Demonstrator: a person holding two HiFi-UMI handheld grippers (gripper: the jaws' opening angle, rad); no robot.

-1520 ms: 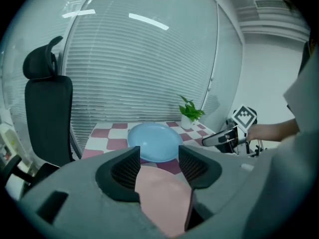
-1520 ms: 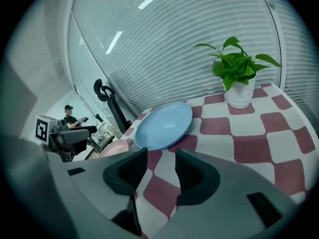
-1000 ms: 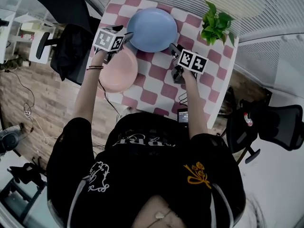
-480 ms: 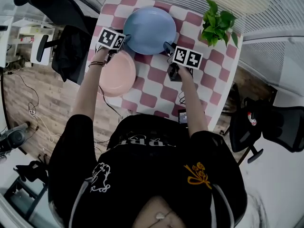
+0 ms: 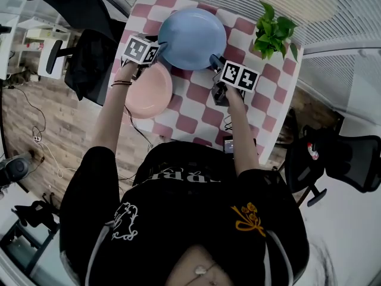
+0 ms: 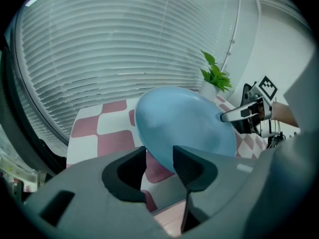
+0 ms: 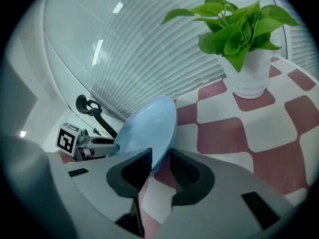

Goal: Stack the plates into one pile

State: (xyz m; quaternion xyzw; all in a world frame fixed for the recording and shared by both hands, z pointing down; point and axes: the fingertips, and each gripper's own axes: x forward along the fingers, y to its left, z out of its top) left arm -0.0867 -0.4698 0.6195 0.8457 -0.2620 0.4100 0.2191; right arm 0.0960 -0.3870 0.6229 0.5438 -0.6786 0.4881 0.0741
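The blue plate [image 5: 191, 37] lies at the far middle of the checked table [image 5: 193, 109], with a pink plate [image 5: 149, 91] to its near left. My left gripper [image 5: 158, 52] is at the blue plate's left rim and its jaws are closing. In the left gripper view that rim [image 6: 149, 153] sits between the pads with a little gap on one side. My right gripper [image 5: 213, 60] is at the right rim, also closing. In the right gripper view the plate [image 7: 149, 126] fills the narrow gap between its pads.
A potted plant [image 5: 271, 31] stands at the table's far right corner. A small dark device [image 5: 229, 145] lies near the front edge. Black chairs stand to the left [image 5: 89, 61] and right [image 5: 336, 157] of the table. Window blinds [image 6: 124, 49] run behind it.
Both grippers have moved in onto the blue plate's opposite rims. The plate itself has barely shifted, and the pink plate has not moved.
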